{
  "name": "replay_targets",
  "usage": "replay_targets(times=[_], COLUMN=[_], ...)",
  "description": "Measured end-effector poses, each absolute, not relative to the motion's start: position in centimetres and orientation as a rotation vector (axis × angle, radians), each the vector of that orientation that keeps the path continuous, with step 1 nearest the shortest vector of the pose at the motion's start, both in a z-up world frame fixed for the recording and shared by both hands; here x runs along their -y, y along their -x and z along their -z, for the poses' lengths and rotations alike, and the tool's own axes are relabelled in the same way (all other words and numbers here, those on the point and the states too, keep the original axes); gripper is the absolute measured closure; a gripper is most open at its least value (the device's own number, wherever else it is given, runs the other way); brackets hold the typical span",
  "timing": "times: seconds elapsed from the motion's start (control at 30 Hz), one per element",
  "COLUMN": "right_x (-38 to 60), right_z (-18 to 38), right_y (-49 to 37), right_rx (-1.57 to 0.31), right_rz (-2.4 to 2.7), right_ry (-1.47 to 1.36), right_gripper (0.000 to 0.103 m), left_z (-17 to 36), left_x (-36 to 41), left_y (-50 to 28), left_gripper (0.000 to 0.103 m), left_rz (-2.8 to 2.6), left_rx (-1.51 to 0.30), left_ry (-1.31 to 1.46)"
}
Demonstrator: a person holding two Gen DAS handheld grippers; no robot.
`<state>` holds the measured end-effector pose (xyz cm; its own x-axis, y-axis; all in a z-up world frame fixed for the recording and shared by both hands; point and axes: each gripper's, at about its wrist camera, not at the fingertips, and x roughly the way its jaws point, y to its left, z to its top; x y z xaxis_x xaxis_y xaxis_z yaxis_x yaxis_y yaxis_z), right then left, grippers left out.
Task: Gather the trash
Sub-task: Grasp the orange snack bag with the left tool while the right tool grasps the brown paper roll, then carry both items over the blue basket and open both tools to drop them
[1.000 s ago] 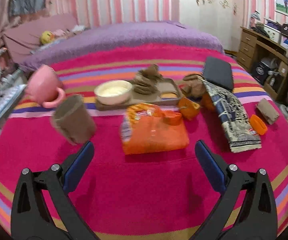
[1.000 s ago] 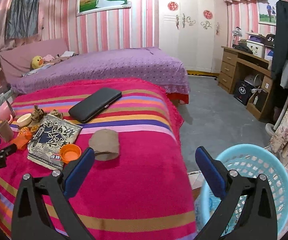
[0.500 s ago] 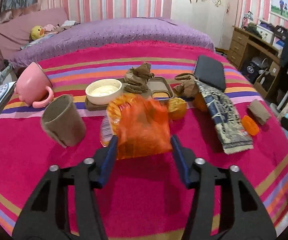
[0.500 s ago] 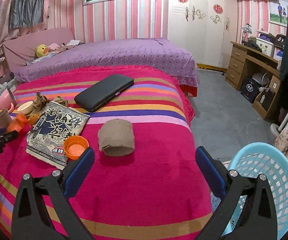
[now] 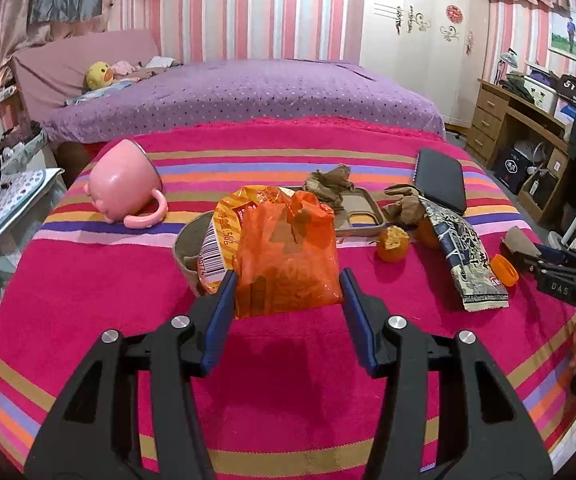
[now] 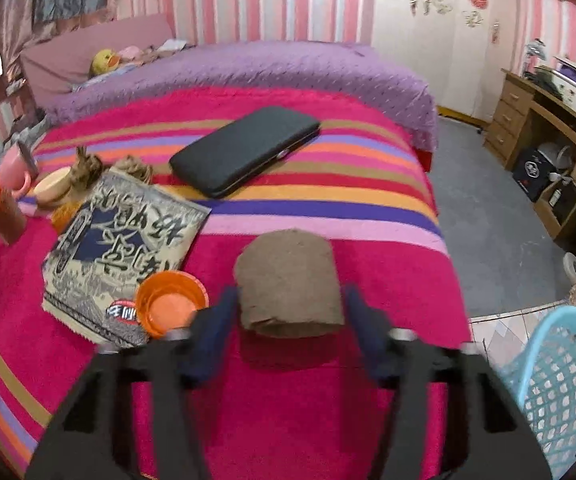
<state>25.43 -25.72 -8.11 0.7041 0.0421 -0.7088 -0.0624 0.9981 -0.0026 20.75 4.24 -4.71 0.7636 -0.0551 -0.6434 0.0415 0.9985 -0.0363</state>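
Observation:
My left gripper [image 5: 286,280] is shut on an orange snack bag [image 5: 284,256] and holds it just above the striped pink blanket [image 5: 288,380]. In the right wrist view a brown paper cup [image 6: 288,280] lies on its side between the blurred fingers of my right gripper [image 6: 289,312]. Its jaws are closing and the pads meet the cup's sides. That gripper also shows at the right edge of the left wrist view, with the brown cup [image 5: 515,240] at its tips. A black-and-white snack bag [image 6: 120,240] and an orange lid [image 6: 170,304] lie left of the cup.
A light blue basket [image 6: 559,384] stands on the floor at the bed's right corner. On the blanket lie a black case [image 6: 244,152], a pink mug [image 5: 122,184], a second brown cup [image 5: 186,252], a tangerine [image 5: 392,244], a tray [image 5: 361,216] and crumpled paper [image 5: 327,184]. A wooden desk [image 6: 547,120] stands at the right.
My left gripper closed on the orange bag and raised it off the blanket. My right gripper came down to the brown cup and its jaws narrowed around it.

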Motion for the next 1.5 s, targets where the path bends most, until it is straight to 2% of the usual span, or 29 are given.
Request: replay_targets(times=[0.43,0.83,1.13,1.5], right_x=[27.6,32.6,41.6,50.4], right_z=[3.5,-0.2,0.2,2.3], right_y=[-20.4,-12.7,-9.9,-7.3], right_rx=[-0.63,-0.527,-0.515,-0.541], right_rz=[-0.061,-0.004,0.138,0.295], right_ry=[0.027,0.055,-0.033,-0.081], right_gripper=[0.056,0.056,0.056,0.056], left_z=[3.0,0.7,-1.1,1.4], left_x=[-2.8,3.1,12.0,25.8], left_y=[-19.2,-16.1,-13.3,-12.2], left_gripper=[0.053,0.053,0.053,0.053], left_rz=[0.037,0.095,0.218,0.414], left_rx=[-0.621,-0.54,-0.489,-0.535], left_ry=[0.014,-0.032,-0.07,-0.081])
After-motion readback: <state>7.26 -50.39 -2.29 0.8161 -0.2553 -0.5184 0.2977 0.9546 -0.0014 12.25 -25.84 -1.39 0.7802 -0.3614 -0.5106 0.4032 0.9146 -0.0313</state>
